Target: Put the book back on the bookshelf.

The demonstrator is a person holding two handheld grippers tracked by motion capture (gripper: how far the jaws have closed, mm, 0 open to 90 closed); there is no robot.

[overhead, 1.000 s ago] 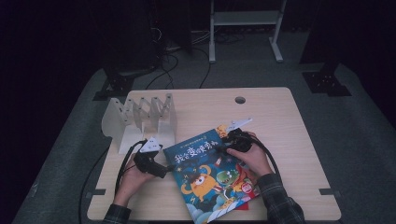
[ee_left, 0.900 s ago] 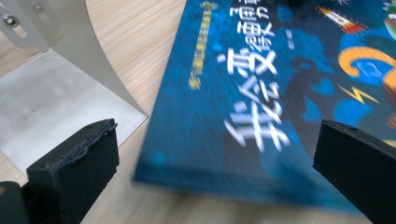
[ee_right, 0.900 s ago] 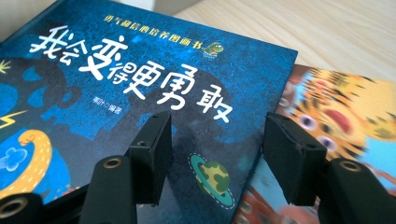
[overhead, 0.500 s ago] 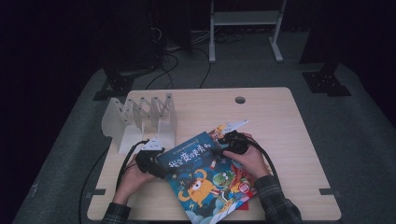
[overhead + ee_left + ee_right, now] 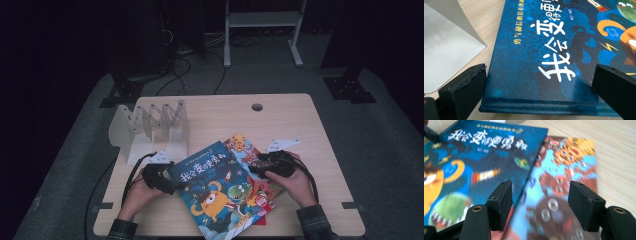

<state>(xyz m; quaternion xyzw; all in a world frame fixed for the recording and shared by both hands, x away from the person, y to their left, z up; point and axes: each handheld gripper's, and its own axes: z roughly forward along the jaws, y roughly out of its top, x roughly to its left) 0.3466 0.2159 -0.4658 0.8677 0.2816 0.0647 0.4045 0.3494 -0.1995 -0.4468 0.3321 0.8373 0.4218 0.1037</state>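
Note:
A blue picture book (image 5: 215, 192) lies on the table, overlapping a red and orange book (image 5: 247, 150) under its right side. My left gripper (image 5: 160, 177) sits at the blue book's left corner. In the left gripper view the blue book (image 5: 544, 57) has its near edge between the wide-apart jaws of my left gripper (image 5: 539, 95), and the pads do not press on it. My right gripper (image 5: 270, 165) hovers over the red book's right part. In the right gripper view my right gripper (image 5: 540, 205) is open above the seam between the blue book (image 5: 479, 152) and the red book (image 5: 564, 170). Its jaws have just been opening, and they grip nothing.
A white accordion book rack (image 5: 150, 125) stands at the table's back left; its white base (image 5: 446, 45) lies just beside the left jaw. A cable hole (image 5: 257, 107) marks the table's far side. Bare wood (image 5: 320, 130) spreads to the right.
The blue book slid left until its corner lay between the left gripper's jaws. The right gripper then drew back to the right, off the blue book. The left hand stayed put.

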